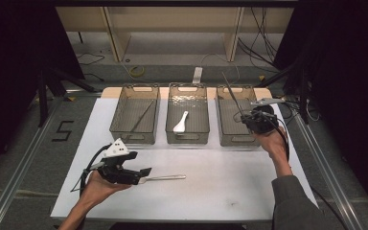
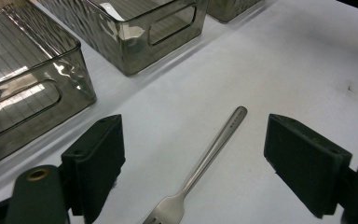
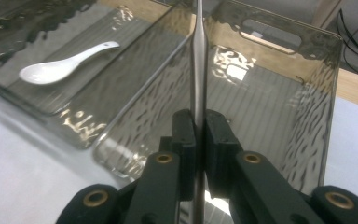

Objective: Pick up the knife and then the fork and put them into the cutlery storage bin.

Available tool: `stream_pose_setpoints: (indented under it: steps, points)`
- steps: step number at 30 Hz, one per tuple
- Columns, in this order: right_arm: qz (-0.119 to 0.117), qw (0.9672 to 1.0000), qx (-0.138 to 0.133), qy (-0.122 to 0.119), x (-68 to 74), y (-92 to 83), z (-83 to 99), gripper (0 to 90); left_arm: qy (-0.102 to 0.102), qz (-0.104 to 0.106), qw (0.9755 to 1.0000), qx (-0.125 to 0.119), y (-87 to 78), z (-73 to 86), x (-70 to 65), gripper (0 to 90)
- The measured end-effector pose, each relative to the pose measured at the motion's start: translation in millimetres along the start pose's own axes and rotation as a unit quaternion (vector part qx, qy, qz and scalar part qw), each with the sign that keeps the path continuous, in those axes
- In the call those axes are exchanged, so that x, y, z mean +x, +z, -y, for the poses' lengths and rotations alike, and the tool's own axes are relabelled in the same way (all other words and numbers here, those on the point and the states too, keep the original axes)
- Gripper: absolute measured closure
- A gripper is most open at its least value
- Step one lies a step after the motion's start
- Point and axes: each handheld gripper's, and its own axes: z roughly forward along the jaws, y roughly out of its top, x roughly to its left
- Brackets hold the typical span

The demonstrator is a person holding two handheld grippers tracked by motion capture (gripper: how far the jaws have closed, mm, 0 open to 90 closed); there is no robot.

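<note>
The white table (image 1: pixel 211 191) carries three smoky clear bins; take the middle bin (image 1: pixel 188 136) as landmark, with a white spoon (image 1: pixel 180 123) inside. The right bin (image 1: pixel 235 139) stands just beside it. Over that bin the right gripper (image 3: pixel 198 135) is clamped tight on a thin metal utensil (image 3: pixel 198 60). Nearer the person than the middle bin, the left gripper (image 2: pixel 193 158) gapes wide around a fork (image 2: pixel 205 163) lying flat, pads apart from it.

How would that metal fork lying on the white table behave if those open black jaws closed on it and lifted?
The fork looks like solid polished metal, so it should stay stiff. Its smooth, narrow handle may slip or swivel between the pads of the left gripper. Lying flat on the table, it seems unlikely to roll, though a push would probably slide it easily.
</note>
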Motion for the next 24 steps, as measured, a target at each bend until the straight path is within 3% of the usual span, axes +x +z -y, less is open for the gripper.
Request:
stream_pose_setpoints:
  steps: [13, 24]
  points:
    - [0.022, 0.9984, 0.027, 0.045, -16.4, 25.7, -15.2, 84.7, 0.000, 0.000, 1.0000, 0.000, 1.1, 2.9, 0.3, 19.6]
    - [0.031, 0.9958, 0.051, 0.069, -13.8, 46.0, -16.2, 84.6, 0.001, 0.004, 1.0000, 0.004, 2.5, 3.5, -0.6, 19.6]
